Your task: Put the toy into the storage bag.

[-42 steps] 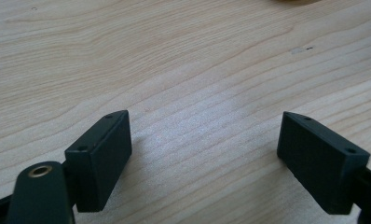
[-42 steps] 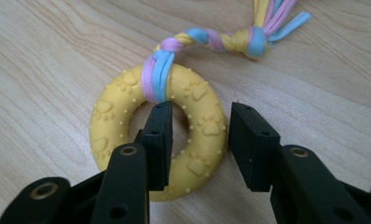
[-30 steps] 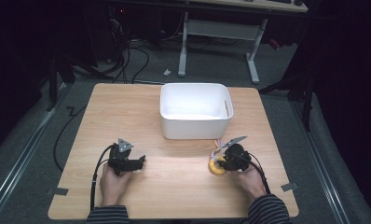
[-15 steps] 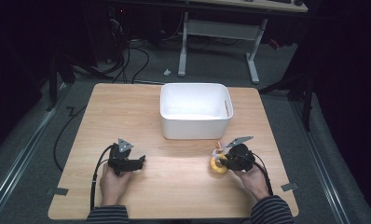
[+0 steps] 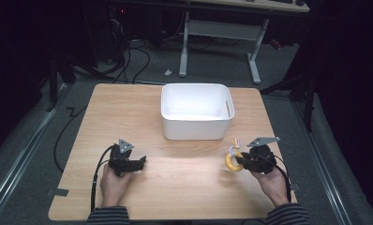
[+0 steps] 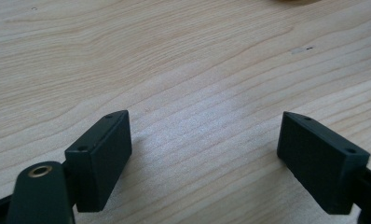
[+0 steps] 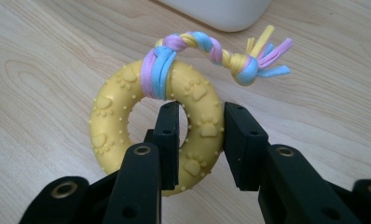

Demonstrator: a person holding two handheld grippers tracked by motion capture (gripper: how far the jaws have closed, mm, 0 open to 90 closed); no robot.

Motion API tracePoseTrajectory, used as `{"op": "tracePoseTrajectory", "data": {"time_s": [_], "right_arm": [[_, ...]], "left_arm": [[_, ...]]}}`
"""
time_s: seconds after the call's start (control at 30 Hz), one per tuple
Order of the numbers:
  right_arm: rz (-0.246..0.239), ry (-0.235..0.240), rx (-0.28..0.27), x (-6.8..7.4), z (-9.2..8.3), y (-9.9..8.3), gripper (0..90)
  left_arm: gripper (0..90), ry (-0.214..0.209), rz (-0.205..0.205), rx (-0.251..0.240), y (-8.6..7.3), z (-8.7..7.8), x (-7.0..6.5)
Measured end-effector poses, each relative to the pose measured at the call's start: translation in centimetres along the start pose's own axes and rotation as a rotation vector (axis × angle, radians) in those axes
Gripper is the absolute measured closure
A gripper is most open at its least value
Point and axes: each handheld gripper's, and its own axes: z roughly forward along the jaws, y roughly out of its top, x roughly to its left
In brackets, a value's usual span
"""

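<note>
A yellow rubber ring toy [image 7: 110,116] with paw prints has a braided pink, blue and yellow rope [image 7: 207,49] tied around it. My right gripper [image 7: 201,113] is shut on the ring's rim, with one jaw through the hole and the other outside. In the high view the ring toy [image 5: 231,162] is low over the table's near right, held by the right gripper [image 5: 243,162]. My left gripper [image 5: 140,162] rests at the near left with its jaws open and only bare wood between them [image 6: 204,140].
A white plastic bin [image 5: 196,127] stands at the middle of the wooden table [image 5: 184,187], beyond both grippers; its near wall [image 7: 221,11] lies just past the ring. A black cable trails from each gripper towards the near edge.
My right gripper has shifted a little to the right, with the ring toy in it. The left gripper has stayed where it was.
</note>
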Motion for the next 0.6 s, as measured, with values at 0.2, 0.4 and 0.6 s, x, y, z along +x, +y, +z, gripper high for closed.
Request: {"op": "tracePoseTrajectory", "data": {"time_s": [0.2, 0.4, 0.6], "right_arm": [[0.027, -0.016, -0.013, -1.2, -1.2, -0.4, 68.7], [0.056, -0.019, -0.043, -1.9, -2.2, -0.5, 68.7], [0.079, -0.031, -0.056, -2.8, -3.2, 0.0, 68.6]], "left_arm": [[17.9, 0.000, 0.000, 0.000, 0.0, 0.0, 0.0], [17.9, 0.000, 0.000, 0.000, 0.0, 0.0, 0.0], [17.9, 0.000, 0.000, 0.000, 0.0, 0.0, 0.0]]}}
